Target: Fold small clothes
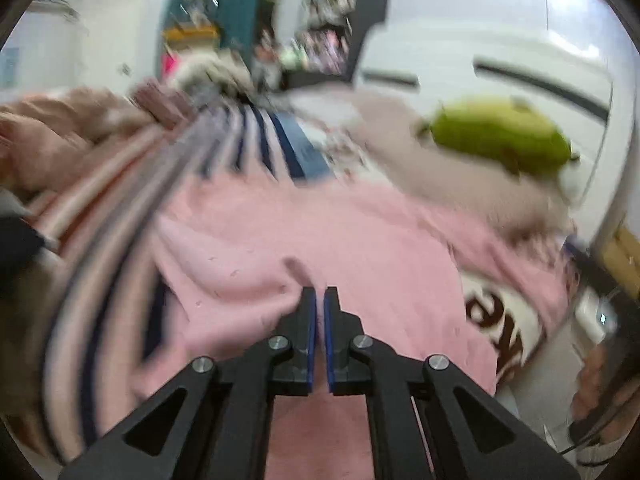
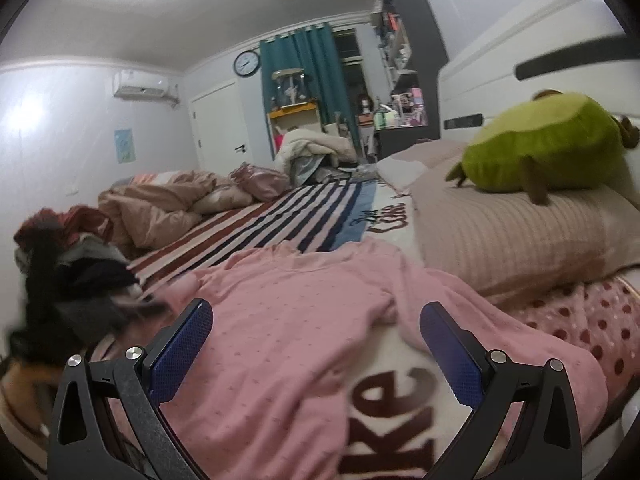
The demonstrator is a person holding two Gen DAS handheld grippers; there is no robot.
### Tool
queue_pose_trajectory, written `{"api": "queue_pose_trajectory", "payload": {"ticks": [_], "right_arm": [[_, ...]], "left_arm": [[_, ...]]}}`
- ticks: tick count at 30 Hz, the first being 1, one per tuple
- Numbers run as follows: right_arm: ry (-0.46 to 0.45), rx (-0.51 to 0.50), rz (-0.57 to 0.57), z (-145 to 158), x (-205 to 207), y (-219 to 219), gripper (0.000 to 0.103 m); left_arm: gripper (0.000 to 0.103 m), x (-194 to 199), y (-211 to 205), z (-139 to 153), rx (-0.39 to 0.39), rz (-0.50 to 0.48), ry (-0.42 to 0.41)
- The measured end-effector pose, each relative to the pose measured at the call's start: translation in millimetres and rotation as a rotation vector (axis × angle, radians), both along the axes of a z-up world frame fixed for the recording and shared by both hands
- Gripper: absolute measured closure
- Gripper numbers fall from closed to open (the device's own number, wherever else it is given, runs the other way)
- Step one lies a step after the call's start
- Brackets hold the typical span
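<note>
While the left gripper (image 1: pixel 319 294) pinches a fold of the wrinkled pink shirt (image 1: pixel 360 248), the right gripper (image 2: pixel 316 316) hovers above it, spread wide.

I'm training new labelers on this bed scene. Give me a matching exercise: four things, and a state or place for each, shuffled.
1. left gripper
2. right gripper
3. green plush toy
4. wall clock

A. beside the teal curtain
B. open above the pink top
C. on the beige pillow
D. shut on the pink top

Pairs: 1-D, 2-B, 3-C, 4-A

Reference points: pink top, beige pillow, teal curtain.
</note>
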State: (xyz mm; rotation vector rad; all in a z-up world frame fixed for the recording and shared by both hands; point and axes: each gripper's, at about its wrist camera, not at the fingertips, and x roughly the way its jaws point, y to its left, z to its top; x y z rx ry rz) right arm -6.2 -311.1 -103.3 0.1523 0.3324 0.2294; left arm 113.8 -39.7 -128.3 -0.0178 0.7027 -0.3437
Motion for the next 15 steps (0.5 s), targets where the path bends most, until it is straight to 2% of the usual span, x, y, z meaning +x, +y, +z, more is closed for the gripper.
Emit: {"api": "queue_pose_trajectory", "payload": {"ticks": [4, 6, 7, 8, 9, 11, 12, 14, 15], "right_arm": [[-0.007, 0.01, -0.038, 2, -5, -24, 0.0], [-0.005, 0.014, -0.046, 2, -6, -29, 0.0], [-0.004, 0.016, -0.049, 2, -6, -31, 0.0], [-0.001, 0.02, -0.05, 2, -5, -32, 0.0], [0.001, 0.021, -0.049, 2, -4, -32, 0.0], [0.004, 0.016, -0.049, 1, -1, -28, 0.0], [0.006, 0.013, -0.046, 1, 0, -26, 0.0], [0.01, 0.009, -0.037, 1, 2, -20, 0.0], [0.011, 0.006, -0.033, 1, 3, -16, 0.0]], "left_arm": [[0.1, 14, -21, -42, 0.043, -0.019, 0.113], [0.098, 16, -21, -39, 0.018, -0.016, 0.112], [0.091, 14, -17, -32, -0.006, -0.024, 0.112], [0.079, 11, -13, -25, -0.027, -0.03, 0.103], [0.072, 6, -8, -16, -0.047, -0.03, 0.076], [0.049, -7, 1, 6, -0.078, -0.023, 0.006], [0.045, -18, 13, 22, -0.101, -0.012, -0.037], [0.035, -28, 35, 36, -0.121, 0.022, -0.075], [0.034, -35, 51, 42, -0.125, 0.057, -0.093]]}}
